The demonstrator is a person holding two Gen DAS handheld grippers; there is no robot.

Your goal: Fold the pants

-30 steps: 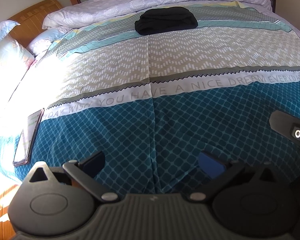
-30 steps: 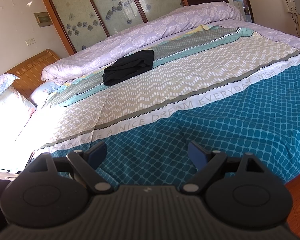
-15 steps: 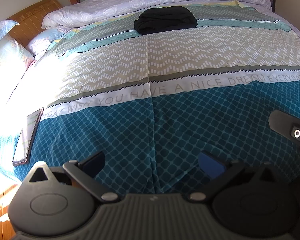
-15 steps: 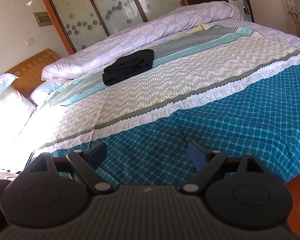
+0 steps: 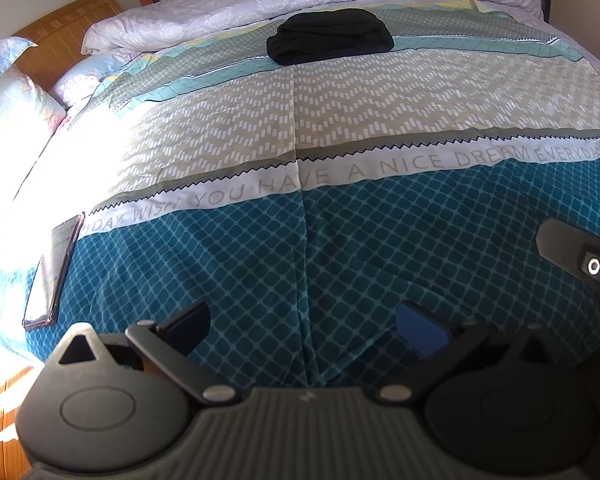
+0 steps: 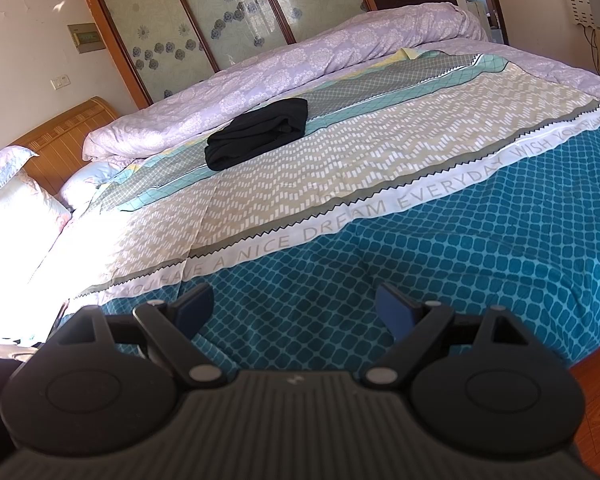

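At the near edge of the bed, left hand-held gripper (image 5: 302, 322) spread wide and empty, hovering over the teal-checked part of the bedspread (image 5: 380, 240). Right hand-held gripper (image 6: 296, 306) likewise gaping, nothing between the pads, poised just beside its partner over the same teal band. Barely a twitch from a second ago: both views nearly the same, only a slight drift of the left view toward the bed, no reach begun. Meaning, by the look of it, the fold is either finished or not started, since the black pants (image 5: 330, 36) sit bundled in a compact heap well apart from both tools, far up the bed near the rolled lilac duvet (image 6: 300, 64). Farther out, a phone (image 5: 54, 268) lying flat at the left edge of the bedspread in hard sunlight. Pillows (image 5: 16, 92) against a wooden headboard (image 6: 66, 136), frosted floral sliding doors (image 6: 228, 16) behind, a dark door beyond, wood floor at the lower right corner.
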